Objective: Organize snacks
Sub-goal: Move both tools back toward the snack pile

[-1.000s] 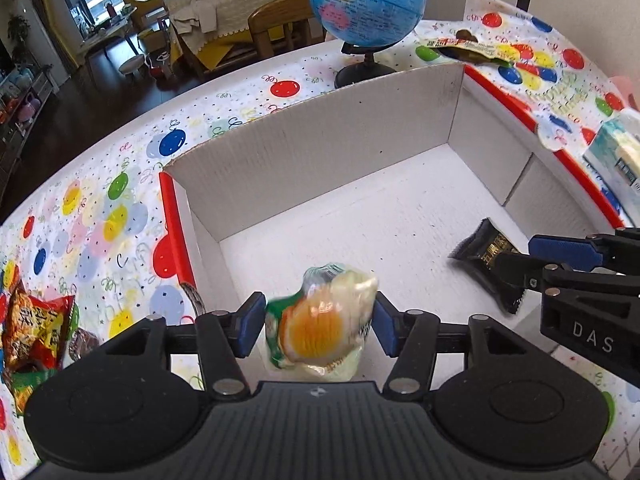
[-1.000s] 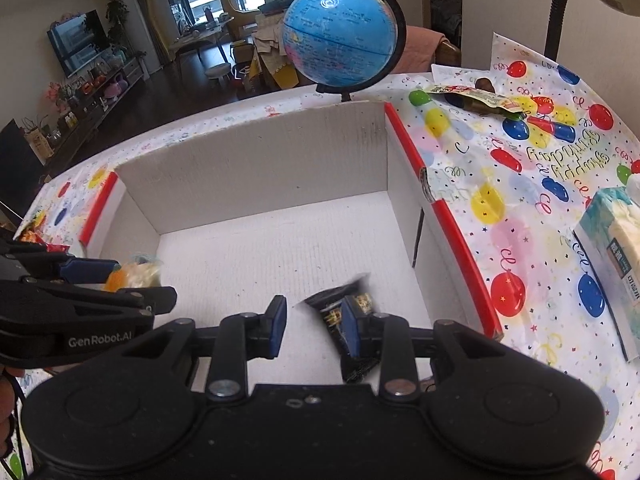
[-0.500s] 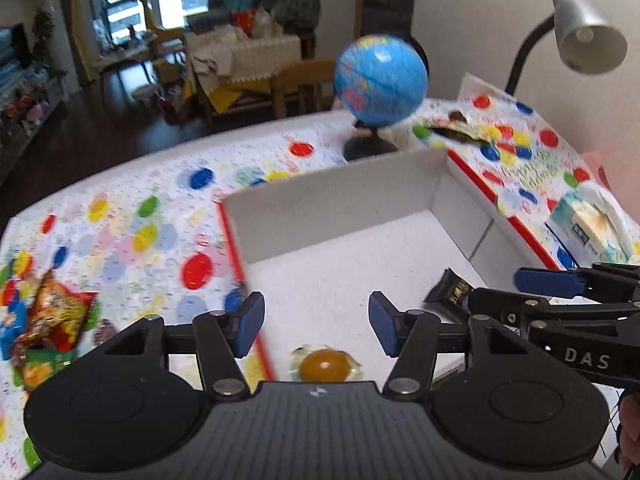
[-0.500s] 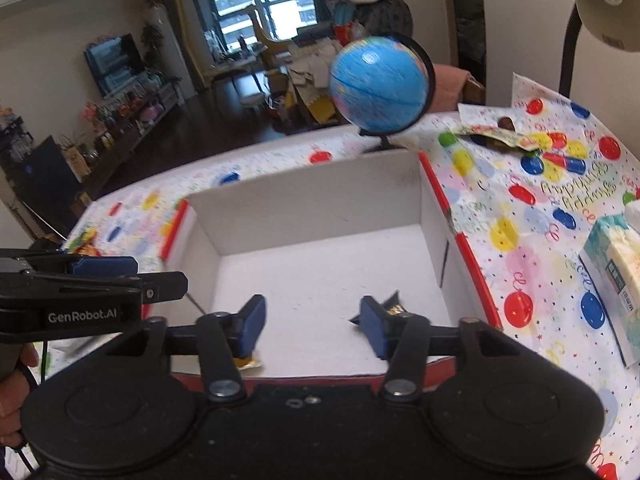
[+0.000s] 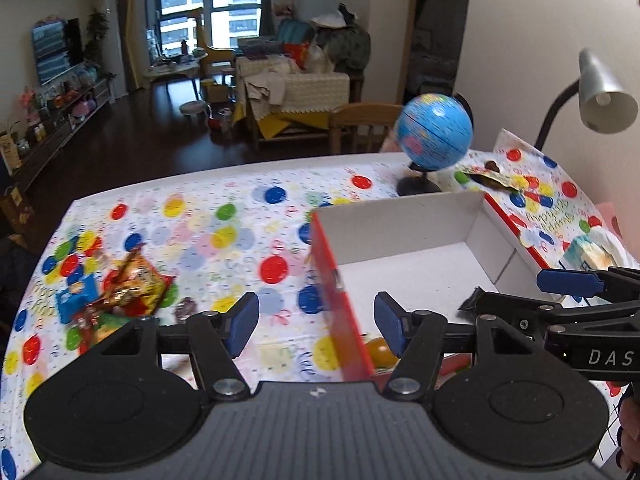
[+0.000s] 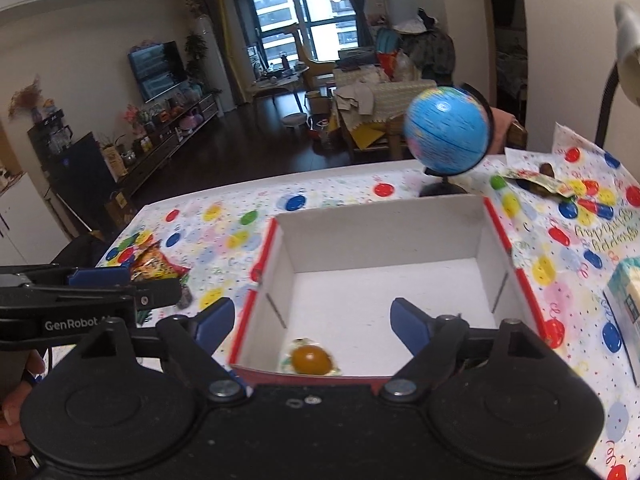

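A white cardboard box point(image 5: 400, 216) with red outer walls sits on the balloon tablecloth. An orange jelly snack point(image 5: 380, 354) lies in its near left corner, also seen as the jelly point(image 6: 310, 360) in the right wrist view. A dark snack packet point(image 5: 474, 300) lies in the box, partly behind my right gripper point(image 5: 512, 292). My left gripper point(image 5: 316, 324) hangs above the box's left wall, jaws opening, nothing between them. My right gripper point(image 6: 312, 322) hangs over the box's near edge point(image 6: 380, 232), jaws opening wide and empty. A pile of snack packets point(image 5: 128, 288) lies on the left.
A blue globe point(image 5: 436, 132) stands behind the box, a desk lamp point(image 5: 604, 96) at the right. A tissue pack point(image 5: 588, 248) lies right of the box and a wrapper point(image 5: 492, 176) at the back. A person's hand holds my left gripper point(image 6: 156, 283).
The left gripper let the jelly snack drop into the box and the right let go of the dark packet. Both grippers rose and drew back; the left swung toward the box's left wall.
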Tool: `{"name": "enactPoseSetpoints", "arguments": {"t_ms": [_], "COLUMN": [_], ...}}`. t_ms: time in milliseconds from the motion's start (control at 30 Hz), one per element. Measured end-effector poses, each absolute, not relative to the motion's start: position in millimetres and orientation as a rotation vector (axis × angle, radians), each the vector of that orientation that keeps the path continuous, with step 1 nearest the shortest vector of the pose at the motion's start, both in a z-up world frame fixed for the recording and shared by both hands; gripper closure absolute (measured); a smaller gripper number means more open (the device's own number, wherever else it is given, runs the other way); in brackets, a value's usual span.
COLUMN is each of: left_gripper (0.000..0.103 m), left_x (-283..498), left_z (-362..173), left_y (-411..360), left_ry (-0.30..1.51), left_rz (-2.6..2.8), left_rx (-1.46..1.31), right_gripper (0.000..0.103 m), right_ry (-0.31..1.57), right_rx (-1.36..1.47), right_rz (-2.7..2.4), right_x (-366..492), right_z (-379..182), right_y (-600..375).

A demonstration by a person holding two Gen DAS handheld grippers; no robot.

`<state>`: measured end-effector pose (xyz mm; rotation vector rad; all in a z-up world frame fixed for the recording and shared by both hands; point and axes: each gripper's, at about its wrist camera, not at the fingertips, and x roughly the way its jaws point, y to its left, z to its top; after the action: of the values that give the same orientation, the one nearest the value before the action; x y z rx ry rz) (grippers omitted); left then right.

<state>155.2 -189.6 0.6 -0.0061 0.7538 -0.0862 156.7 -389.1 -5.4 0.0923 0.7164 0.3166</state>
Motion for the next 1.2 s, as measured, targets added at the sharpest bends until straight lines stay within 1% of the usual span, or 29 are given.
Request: {"name": "enactPoseSetpoints", "arguments": {"t_ms": [200, 267, 400, 567, 733, 833, 1200], "left_gripper": [0.040, 0.037, 0.036, 0.028, 0.027, 0.027, 0.027], "left_x": [139, 133, 122, 109, 104, 102, 118], "left_z": [10, 12, 15, 16, 3, -7, -41], "left_y": [-138, -119, -85, -48, -11, 10, 61], "left_ry": [0.719, 0.710, 0.693, 0.675, 0.712, 0.737, 0.808], "left_rz": [-0.048, -0.039, -0.022, 0.009, 0.041, 0.048, 0.071], "left_rx": [-0.045, -0.059, -0.085, -0.092, -0.108, -0.126, -0.157], "right_gripper": [0.017, 0.017, 0.017, 0.017, 0.016, 0.007, 0.007], "right_ry": [0.718, 0.714, 0.705, 0.687, 0.686, 0.698, 0.762], "right_rx": [0.041, 0.027, 0.014, 0.026, 0.028, 0.036, -0.007], "right_rz": [0.328, 0.334, 0.368, 0.415, 0.432, 0.431, 0.413], "right_x": [150, 148, 143, 136, 134, 134, 149], "right_z": [1, 3, 4, 3, -4, -12, -45], "right_y": [-352, -339, -306, -264, -227, -209, -161]}}
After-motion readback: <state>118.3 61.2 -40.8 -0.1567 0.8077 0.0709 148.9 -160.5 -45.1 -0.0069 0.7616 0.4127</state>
